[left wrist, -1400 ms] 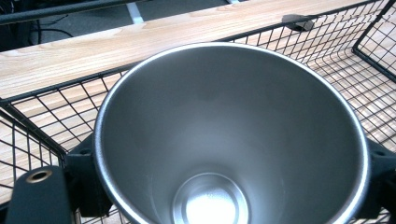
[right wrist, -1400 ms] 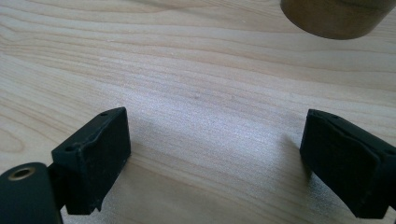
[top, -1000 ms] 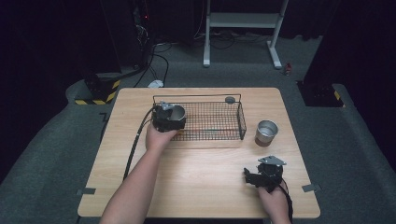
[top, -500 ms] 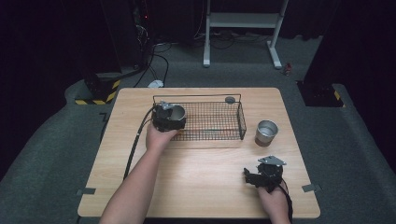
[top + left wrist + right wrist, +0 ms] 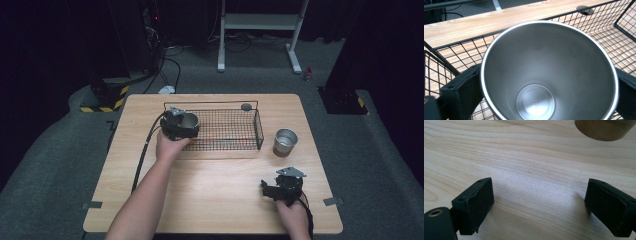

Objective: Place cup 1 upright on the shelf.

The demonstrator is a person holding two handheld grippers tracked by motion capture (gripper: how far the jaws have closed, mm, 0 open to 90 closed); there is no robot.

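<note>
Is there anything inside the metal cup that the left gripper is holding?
No: the left gripper view looks straight down into the metal cup and shows only its bare, shiny bottom.

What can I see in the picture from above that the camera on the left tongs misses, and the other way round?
From above: the whole table, a second metal cup standing outside the wire basket to its right, and the right tongs open near the table's front edge. From the left tongs' camera: the inside of the held steel cup, down to its round bottom, with a black jaw pressed on each side. Both share that cup, the basket's mesh, the wooden tabletop and a small dark disc beyond the basket.
</note>
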